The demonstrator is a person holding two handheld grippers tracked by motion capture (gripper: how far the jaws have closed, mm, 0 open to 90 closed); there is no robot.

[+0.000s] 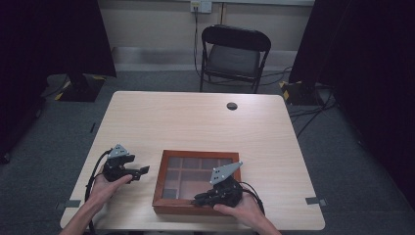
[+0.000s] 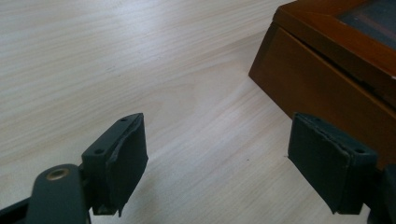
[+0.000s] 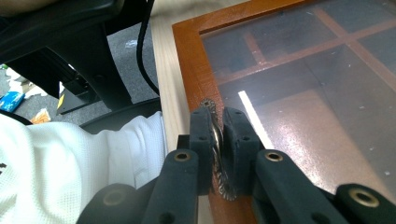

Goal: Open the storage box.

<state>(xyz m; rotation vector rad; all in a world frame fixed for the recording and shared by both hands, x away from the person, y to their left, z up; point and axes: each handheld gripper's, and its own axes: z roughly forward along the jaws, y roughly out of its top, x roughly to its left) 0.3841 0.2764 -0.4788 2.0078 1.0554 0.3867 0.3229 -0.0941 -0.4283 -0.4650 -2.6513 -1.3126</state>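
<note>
Right gripper view, right tool clamped on box latch — left tool wide, empty

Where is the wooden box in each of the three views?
High view: the box lies on the table near the front edge, between the left gripper and the right gripper, which is on its front rim.
Left gripper view: upper right, its brown side wall.
Right gripper view: the right half, glass lid seen from close.
Shared landmark: the box's reddish wooden frame.
</note>
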